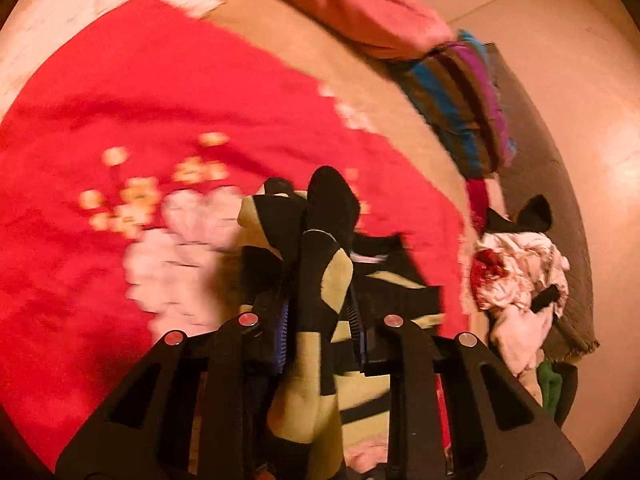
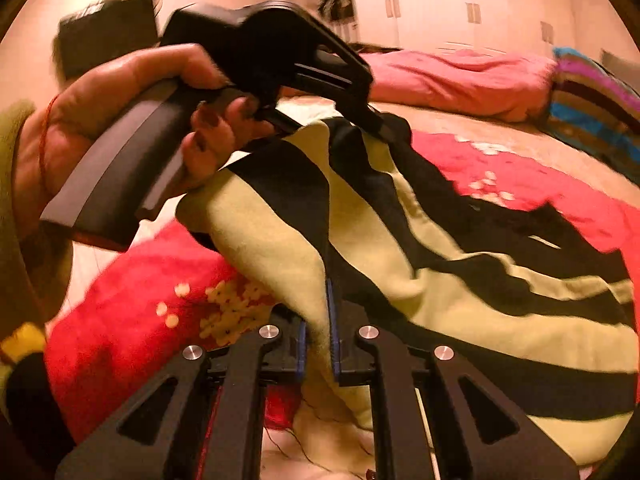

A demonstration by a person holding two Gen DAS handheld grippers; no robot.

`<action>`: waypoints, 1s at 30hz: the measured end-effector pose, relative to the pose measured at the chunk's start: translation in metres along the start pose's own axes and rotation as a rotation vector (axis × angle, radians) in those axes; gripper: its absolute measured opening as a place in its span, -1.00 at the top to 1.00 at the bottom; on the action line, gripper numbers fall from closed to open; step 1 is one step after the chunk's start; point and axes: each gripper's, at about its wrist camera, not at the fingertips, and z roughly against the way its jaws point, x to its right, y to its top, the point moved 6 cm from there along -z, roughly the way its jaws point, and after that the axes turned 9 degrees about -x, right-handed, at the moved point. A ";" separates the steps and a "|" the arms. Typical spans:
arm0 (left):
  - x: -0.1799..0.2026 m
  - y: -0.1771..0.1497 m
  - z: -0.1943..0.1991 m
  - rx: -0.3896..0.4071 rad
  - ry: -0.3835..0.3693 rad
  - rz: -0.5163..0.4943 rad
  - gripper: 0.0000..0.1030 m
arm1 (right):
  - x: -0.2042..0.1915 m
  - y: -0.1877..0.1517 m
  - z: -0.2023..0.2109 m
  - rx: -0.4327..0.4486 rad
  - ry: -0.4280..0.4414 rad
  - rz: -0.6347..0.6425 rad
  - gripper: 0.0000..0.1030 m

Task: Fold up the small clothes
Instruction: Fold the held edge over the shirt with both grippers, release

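From the left wrist, the left gripper [image 1: 320, 320] is clamped on a bunched edge of the black-and-yellow garment [image 1: 320, 276], held just above the fuzzy red blanket [image 1: 120, 100]; the blur makes the cloth's shape hard to read. From the right wrist, the right gripper [image 2: 318, 348] pinches another soft edge of the garment, which drapes between the two grippers. I judge a fold is underway, and next the held edges should be brought over and laid flat.

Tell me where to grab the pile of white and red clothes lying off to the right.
Take the clothes pile by its raised white fold on top, coming from above. It lies crumpled in a heap, so no flat edge shows; the top fold stands proud. Both grippers are now shut on the striped garment.
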 end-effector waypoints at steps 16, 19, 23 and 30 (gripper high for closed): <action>0.188 -0.070 -0.109 -0.172 -0.107 -0.236 0.95 | 0.148 -0.057 0.110 0.087 -0.071 -0.406 0.89; 0.181 -0.072 -0.099 -0.131 -0.073 -0.258 0.90 | 0.163 -0.087 0.109 0.030 -0.047 -0.467 0.89; 0.145 -0.070 -0.069 -0.057 0.048 -0.271 0.56 | 0.161 -0.114 0.096 -0.063 0.033 -0.531 0.88; 0.081 -0.099 -0.064 -0.041 0.329 -0.362 0.34 | 0.179 -0.120 0.111 -0.051 0.045 -0.647 0.28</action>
